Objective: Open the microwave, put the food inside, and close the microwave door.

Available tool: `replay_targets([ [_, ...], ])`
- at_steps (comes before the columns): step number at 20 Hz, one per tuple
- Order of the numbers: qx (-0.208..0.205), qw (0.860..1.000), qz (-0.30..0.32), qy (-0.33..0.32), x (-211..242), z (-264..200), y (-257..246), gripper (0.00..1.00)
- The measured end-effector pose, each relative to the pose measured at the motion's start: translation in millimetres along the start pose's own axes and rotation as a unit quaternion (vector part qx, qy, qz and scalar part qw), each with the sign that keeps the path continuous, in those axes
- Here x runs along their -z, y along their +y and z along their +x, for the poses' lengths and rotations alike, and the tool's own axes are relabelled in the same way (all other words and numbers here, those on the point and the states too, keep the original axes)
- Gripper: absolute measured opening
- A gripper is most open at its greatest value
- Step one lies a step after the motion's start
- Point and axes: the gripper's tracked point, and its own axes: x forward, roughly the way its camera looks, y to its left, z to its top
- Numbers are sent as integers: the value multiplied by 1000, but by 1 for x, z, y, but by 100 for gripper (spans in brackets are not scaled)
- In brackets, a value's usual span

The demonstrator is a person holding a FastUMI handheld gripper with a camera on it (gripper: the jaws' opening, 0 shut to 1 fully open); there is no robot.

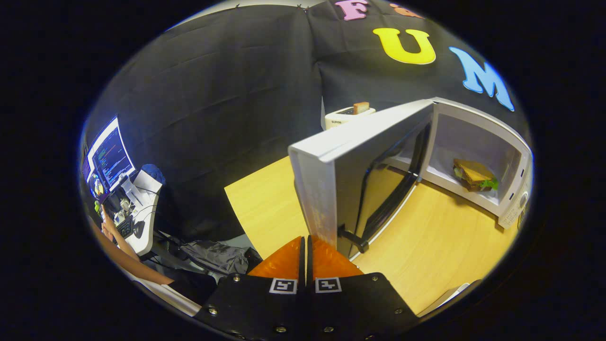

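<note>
Gripper view, step: food is in, door left to close.
Sandwich (475, 174): lying inside the microwave (513, 156).
Door (360, 180): swung wide open.
Gripper (306, 242): fingers pressed together on nothing, tips at the door's outer edge.
Next: push the door round until it closes.

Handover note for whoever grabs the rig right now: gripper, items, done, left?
Gripper: fingers closed together, holding nothing, just short of the free edge of the microwave door.
Microwave: on the wooden table, door swung wide open.
Sandwich: already on the floor of the cavity.
Toaster with a slice of bread in it stands behind the microwave; not part of the job.
Done: door opened, food in.
Left: push the door shut, probably from its free edge.
</note>
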Motion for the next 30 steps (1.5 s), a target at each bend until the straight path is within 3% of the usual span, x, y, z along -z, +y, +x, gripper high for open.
replay_targets([
  [3, 6, 1000, -8, -1, 7, -8, -6, 0],
  [7, -36, 999, -23, -26, -15, -12, 17, 0],
  [11, -40, 999, -23, -26, -24, 4, 22, 0],
  [21, -8, 999, -21, -39, -24, -7, 8, 0],
  [30, 31, 999, 28, -34, -4, -43, -28, 0],
])
